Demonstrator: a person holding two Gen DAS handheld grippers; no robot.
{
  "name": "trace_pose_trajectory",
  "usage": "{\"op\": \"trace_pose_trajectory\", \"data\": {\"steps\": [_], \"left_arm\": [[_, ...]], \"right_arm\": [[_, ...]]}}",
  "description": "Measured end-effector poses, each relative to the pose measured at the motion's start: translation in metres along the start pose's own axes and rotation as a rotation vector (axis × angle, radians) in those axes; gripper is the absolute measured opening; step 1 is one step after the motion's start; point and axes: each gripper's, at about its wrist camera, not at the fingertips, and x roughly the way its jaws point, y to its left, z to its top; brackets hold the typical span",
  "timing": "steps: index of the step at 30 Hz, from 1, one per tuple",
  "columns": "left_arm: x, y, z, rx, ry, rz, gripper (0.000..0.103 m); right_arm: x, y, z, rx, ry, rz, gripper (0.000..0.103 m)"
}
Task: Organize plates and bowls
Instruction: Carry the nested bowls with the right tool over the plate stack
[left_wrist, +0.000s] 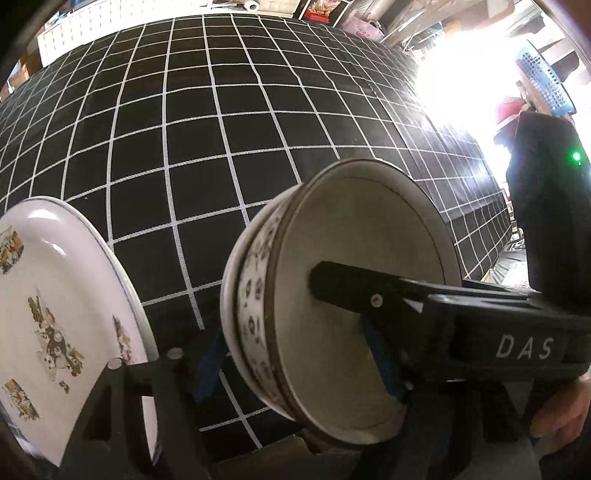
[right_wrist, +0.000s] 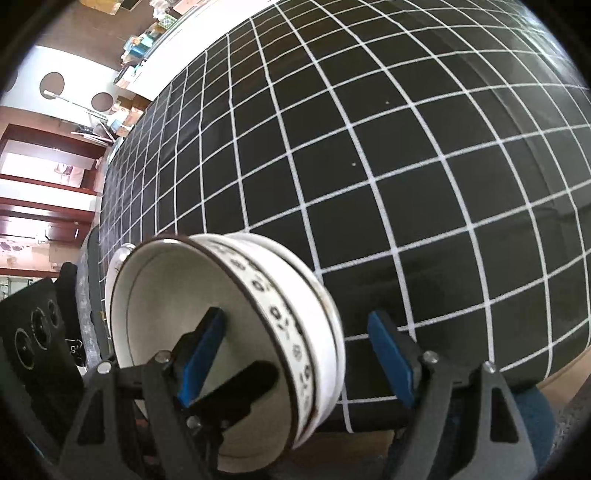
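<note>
Two nested bowls (left_wrist: 354, 295) stand on the black grid cloth: a white outer one, and an inner one with a dark patterned band and a brown rim. My left gripper (left_wrist: 295, 358) straddles their near wall, one blue pad (left_wrist: 208, 363) outside and the other inside, open. My right gripper (right_wrist: 295, 332) straddles the wall of the same bowls (right_wrist: 166, 295), with a clear gap beside its outer pad (right_wrist: 391, 362), open. One finger of the other gripper (right_wrist: 240, 387) reaches into the bowl too. A white flowered plate (left_wrist: 55, 295) lies to the left.
The grid tablecloth (left_wrist: 221, 129) stretches far beyond the dishes. Its near edge runs just below the bowls. A blue basket (left_wrist: 543, 81) and clutter stand off the table at the right. A hand (left_wrist: 561, 417) grips the right tool.
</note>
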Motion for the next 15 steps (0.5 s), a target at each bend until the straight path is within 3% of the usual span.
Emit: {"op": "trace_pose_trajectory", "data": {"steps": [9, 15], "left_arm": [[0.012, -0.015, 0.003, 0.004, -0.011, 0.014, 0.077], [0.011, -0.02, 0.004, 0.001, -0.01, 0.014, 0.077]], "right_arm": [[0.004, 0.002, 0.002, 0.009, 0.004, 0.036, 0.083], [0.009, -0.008, 0.0, 0.027, 0.034, 0.122, 0.082]]}}
